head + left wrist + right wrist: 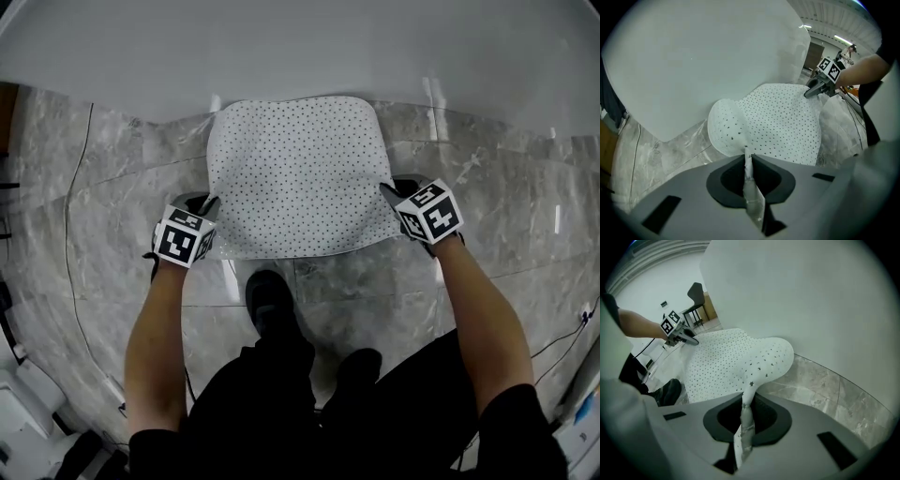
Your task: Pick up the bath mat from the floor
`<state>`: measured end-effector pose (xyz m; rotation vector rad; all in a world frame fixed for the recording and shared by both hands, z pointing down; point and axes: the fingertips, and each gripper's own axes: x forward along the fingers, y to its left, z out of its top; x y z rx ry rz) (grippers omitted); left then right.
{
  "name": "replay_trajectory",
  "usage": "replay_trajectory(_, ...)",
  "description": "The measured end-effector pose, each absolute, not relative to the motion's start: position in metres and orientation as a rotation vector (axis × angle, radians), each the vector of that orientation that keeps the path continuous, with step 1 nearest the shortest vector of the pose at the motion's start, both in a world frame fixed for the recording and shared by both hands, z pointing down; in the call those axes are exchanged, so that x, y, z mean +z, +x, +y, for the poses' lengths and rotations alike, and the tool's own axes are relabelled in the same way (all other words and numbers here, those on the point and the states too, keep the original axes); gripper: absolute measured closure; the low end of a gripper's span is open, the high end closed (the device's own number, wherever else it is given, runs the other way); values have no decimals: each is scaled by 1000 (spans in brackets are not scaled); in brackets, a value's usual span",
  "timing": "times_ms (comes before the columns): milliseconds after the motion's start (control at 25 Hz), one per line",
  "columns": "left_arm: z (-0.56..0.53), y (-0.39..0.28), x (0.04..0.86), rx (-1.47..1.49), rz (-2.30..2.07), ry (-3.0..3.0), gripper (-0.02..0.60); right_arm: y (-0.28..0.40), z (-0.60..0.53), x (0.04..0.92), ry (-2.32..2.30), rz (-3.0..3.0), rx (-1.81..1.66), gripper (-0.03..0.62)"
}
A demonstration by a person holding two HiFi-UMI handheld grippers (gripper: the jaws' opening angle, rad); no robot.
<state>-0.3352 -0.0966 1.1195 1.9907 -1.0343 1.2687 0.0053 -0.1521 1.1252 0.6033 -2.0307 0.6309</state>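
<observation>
Head view: the white, dark-dotted bath mat is held spread between both tongs over the grey marble floor, at the floor's far edge by the white wall. The left gripper is clamped on the mat's near left corner. The right gripper is clamped on its near right corner. Each pair of jaws is pressed almost together on the fabric.
</observation>
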Motion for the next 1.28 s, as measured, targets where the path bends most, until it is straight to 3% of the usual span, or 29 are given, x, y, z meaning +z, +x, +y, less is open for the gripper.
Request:
replay_trajectory(600, -101, -314, 1073, 1251, -938, 2080, 545, -9, -161, 1106, 639, -2063, 696, 556)
replay_trajectory(920, -118, -348, 1053, 1187, -1099, 2028, 546, 12, -190, 1083, 767, -2113, 724, 556)
replay_trajectory(1280, -103, -339, 1067, 1226, -1078, 2017, 546, 17, -182, 1096, 743, -2072, 700, 554)
